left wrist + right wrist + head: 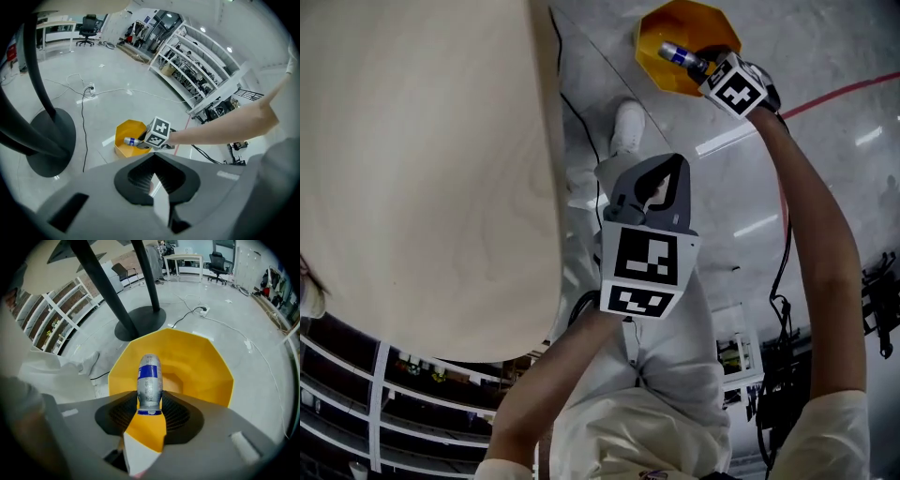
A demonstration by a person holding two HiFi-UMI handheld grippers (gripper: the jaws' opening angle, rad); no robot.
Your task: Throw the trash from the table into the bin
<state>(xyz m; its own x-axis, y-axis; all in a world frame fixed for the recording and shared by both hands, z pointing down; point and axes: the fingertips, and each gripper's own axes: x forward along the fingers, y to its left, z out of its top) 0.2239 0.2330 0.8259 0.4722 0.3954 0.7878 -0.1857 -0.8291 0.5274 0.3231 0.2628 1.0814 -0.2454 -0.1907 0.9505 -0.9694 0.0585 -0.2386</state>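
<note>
Drinks can (150, 380), silver with a blue band, sits clamped between the two jaws of the right claw (150, 394). The ribbed pads press on its lower half and its far end sticks out beyond the fingertips. Its print is too small to read.

Directly past those fingertips gapes a yellow many-sided bin (220, 366) on the grey floor. The can points into its mouth. Whether the can's end has dipped below the rim cannot be told. The bin's inner walls and the part of its bottom that shows are plain yellow; the can and the claw's body cover the rest of its inside.

Beyond the bin, farther from the right claw, stands the dark round foot of a table (140, 322), with white cables trailing over the floor.

The left claw (153, 155) has its jaws together, tips meeting, with nothing between them. Ahead of it and lower lie the same bin and can, with the right claw's marker cube beside them.

In the head view, the pale wooden tabletop (422, 169) fills the space left of the left claw, cut off by the frame's edge. A white shoe (628, 127) shows just beyond that claw's tips.
</note>
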